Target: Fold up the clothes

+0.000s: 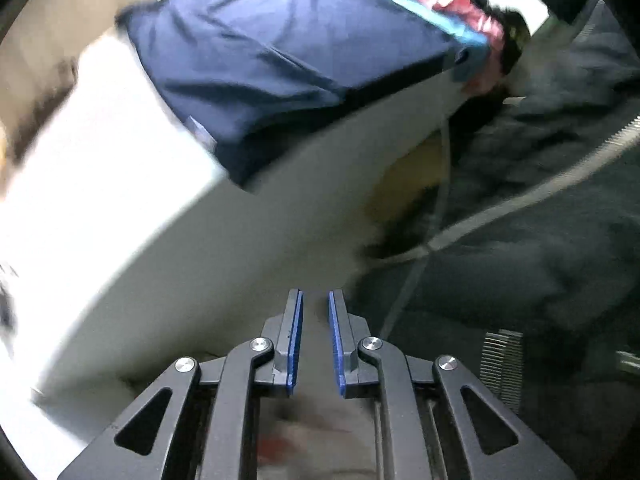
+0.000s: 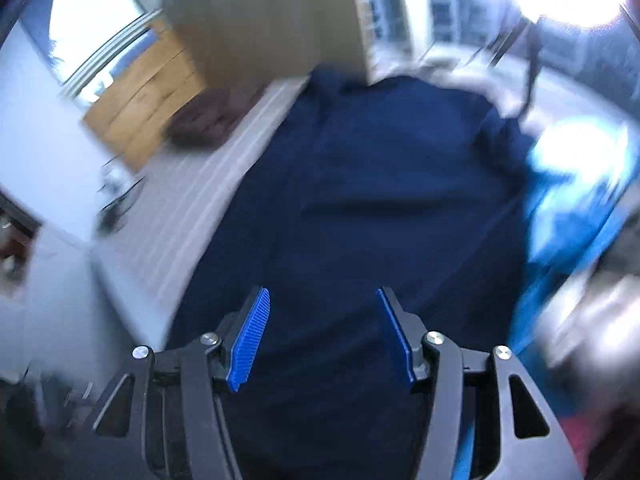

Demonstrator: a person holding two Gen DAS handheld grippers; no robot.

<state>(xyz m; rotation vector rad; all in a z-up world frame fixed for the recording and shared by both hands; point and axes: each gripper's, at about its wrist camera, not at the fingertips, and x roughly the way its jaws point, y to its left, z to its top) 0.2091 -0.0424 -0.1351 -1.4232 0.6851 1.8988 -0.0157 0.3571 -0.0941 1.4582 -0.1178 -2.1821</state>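
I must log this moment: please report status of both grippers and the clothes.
Left gripper nearly shut, empty, off the cloth. Right gripper open above the navy garment, holding nothing. Garment lies on the white table. Frames blurred; nothing seen blocking.

Home, lived-in room by look of it. Ahead of my right jaws: bright window (image 2: 92, 20), wooden panelled furniture (image 2: 148, 92), big cardboard box (image 2: 272, 16). White desk (image 1: 120, 200) under my left jaws, clothes heaped at far end: navy garment (image 1: 280, 64), pink piece (image 1: 472, 12), teal piece (image 2: 560, 216). Blur hides finer detail.
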